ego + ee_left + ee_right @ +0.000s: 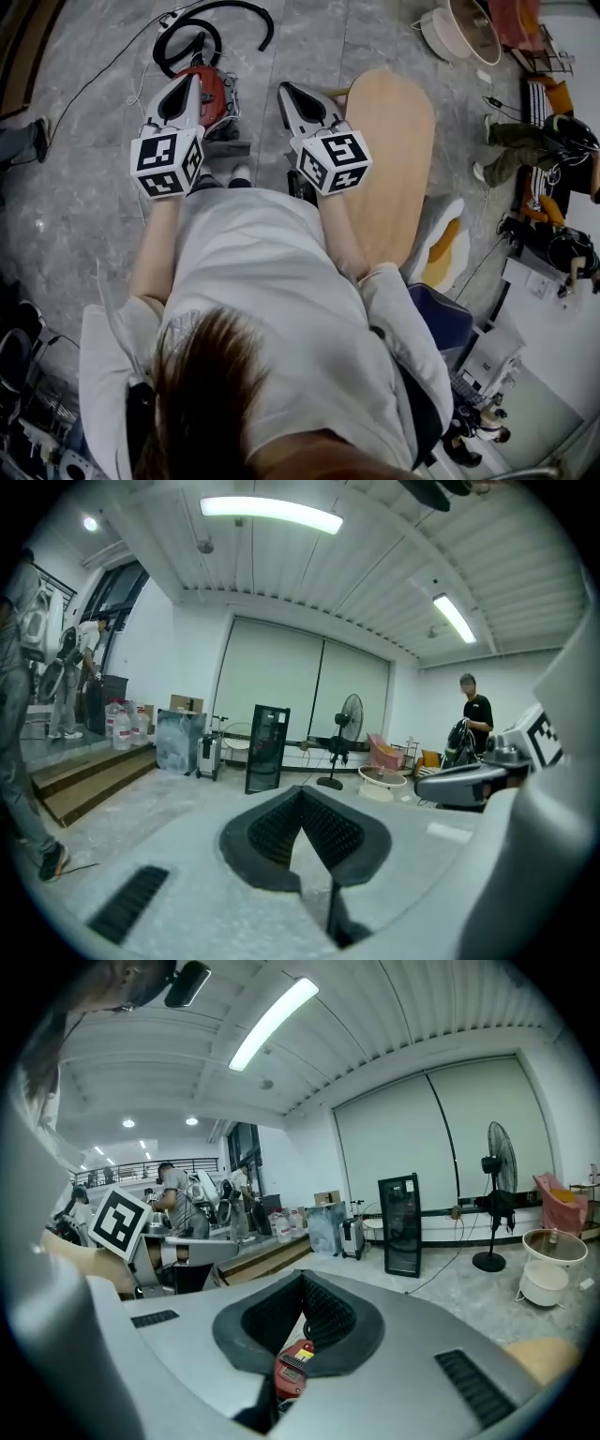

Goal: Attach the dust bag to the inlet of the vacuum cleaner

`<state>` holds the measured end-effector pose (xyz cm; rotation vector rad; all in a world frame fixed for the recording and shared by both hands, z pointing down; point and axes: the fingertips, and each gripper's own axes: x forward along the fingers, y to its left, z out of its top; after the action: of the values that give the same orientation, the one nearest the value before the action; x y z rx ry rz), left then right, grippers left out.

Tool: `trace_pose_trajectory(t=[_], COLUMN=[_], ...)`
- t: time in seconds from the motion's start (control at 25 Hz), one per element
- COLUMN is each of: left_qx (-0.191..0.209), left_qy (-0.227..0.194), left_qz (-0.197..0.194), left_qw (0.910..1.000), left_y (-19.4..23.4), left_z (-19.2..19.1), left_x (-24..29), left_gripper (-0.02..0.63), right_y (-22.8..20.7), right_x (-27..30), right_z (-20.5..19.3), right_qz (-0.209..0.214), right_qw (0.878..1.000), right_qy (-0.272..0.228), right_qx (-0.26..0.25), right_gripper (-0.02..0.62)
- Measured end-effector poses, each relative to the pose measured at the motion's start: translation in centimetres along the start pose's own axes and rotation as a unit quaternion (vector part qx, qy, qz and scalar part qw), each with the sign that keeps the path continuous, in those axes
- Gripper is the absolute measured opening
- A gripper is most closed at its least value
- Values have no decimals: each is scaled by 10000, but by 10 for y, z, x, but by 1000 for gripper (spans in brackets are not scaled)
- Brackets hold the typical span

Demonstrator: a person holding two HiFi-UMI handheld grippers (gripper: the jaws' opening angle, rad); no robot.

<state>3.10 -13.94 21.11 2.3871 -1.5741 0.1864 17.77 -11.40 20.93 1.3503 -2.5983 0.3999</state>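
Clerk: Item one, vacuum cleaner. Red hard shell with dark fittings and a black ribbed hose looped beyond it. It lies on the grey marbled floor, just past the person's feet.

Checker: And the grippers?

Clerk: Left gripper: smooth grey-white casing that tapers to a point. In the head view it hangs directly over the vacuum cleaner. Right gripper: same build, just right of the vacuum cleaner and apart from it. Each has a cube with black-and-white square markers at the hand end.

Checker: Jaws?

Clerk: Both pairs are closed tip to tip, with nothing between them. The pads are black rubber with a fine dimpled grid.

Checker: What differs between the views?

Clerk: Only the right gripper view catches the vacuum cleaner, as a red sliver with a yellow label low in the gap beneath its jaws. The left gripper view shows bare floor in that gap. Further off it shows a pedestal fan, a black glass-fronted cabinet and a standing person in black.

Checker: Room for moving?

Clerk: There is open floor to the left of the vacuum cleaner. To its right stands a light-wood bench with rounded ends, its near edge beside the right gripper.
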Motion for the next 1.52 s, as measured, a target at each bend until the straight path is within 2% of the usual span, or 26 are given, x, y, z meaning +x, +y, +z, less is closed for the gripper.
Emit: trace_pose_trajectory(t=[0.24,0.44,0.76,1.52], left_qx=[198,178,216,260], left_qy=[-340,-502,-542,-570], left_qz=[-13,-4,139,132], left_qw=[9992,9986,9982,9979], left_y=[-15,-26,-34,-41], left_z=[16,18,13,15], left_x=[-20,-37,-55,-50], left_gripper=[17,17,17,17], right_y=[1,7,9,0], right_x=[-16,-22,-30,-34], right_z=[1,3,-1,-3], right_qz=[77,227,352,232], right_qw=[9998,9993,9990,9993], right_qy=[-171,-277,-273,-289], right_qx=[2,70,61,52], right_gripper=[2,2,2,2])
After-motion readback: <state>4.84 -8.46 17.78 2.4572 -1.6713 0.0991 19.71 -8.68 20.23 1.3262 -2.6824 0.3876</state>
